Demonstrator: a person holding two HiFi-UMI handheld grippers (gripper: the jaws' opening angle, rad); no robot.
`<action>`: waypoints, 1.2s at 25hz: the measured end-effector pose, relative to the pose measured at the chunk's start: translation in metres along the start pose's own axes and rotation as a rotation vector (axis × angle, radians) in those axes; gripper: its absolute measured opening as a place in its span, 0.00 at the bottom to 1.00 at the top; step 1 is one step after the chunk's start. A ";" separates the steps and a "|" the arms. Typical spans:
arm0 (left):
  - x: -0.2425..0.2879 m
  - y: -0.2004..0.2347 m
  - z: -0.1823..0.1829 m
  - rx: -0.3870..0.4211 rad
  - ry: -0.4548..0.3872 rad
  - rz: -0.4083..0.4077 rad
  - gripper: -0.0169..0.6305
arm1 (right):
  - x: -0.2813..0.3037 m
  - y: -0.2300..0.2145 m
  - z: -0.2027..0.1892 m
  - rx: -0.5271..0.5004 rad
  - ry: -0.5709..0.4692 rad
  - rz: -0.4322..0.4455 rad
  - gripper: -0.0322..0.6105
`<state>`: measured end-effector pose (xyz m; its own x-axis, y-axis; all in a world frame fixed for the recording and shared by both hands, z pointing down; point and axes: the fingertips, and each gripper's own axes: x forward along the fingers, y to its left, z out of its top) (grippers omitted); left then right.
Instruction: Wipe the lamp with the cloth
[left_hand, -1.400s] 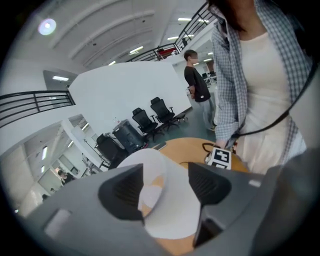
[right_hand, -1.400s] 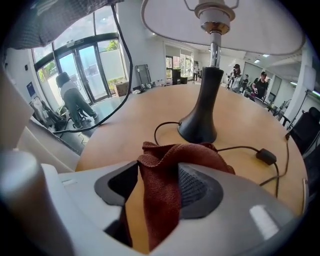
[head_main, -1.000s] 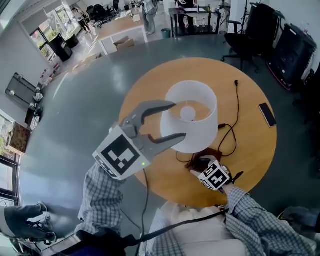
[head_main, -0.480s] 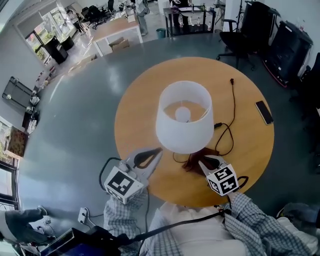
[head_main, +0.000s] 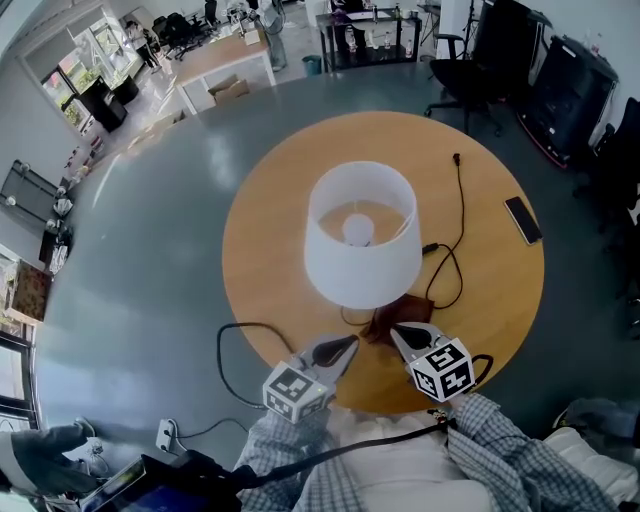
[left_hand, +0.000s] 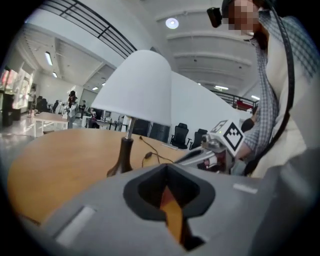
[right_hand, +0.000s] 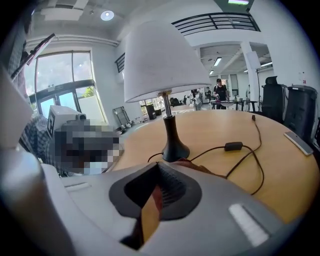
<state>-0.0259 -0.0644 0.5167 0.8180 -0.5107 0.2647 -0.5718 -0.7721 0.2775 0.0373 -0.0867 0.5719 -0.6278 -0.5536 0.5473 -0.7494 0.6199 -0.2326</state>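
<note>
Cloth is pinched in your right gripper's closed jaws, beside the lamp foot toward the tabletop's near edge. Your left gripper, jaws closed and empty, sits near it at that edge.

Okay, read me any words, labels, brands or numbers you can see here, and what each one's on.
None can be read.
Marker cube on the left gripper, marker cube on the right gripper: square patterns only, no letters.
Lampshade, cloth, phone: plain, no print showing.
Background room: nothing large enough to read.
</note>
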 end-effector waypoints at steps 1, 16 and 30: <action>0.002 -0.001 -0.007 -0.008 0.018 -0.005 0.03 | 0.001 0.002 -0.002 0.002 0.004 0.006 0.06; 0.010 -0.007 -0.029 -0.006 0.083 -0.043 0.03 | 0.009 0.016 -0.017 -0.028 0.064 0.086 0.06; 0.014 -0.011 -0.032 0.000 0.104 -0.066 0.03 | 0.011 0.028 -0.025 -0.060 0.109 0.145 0.06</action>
<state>-0.0106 -0.0510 0.5469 0.8431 -0.4163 0.3404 -0.5166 -0.8028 0.2978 0.0144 -0.0616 0.5913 -0.6995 -0.3943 0.5960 -0.6365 0.7229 -0.2688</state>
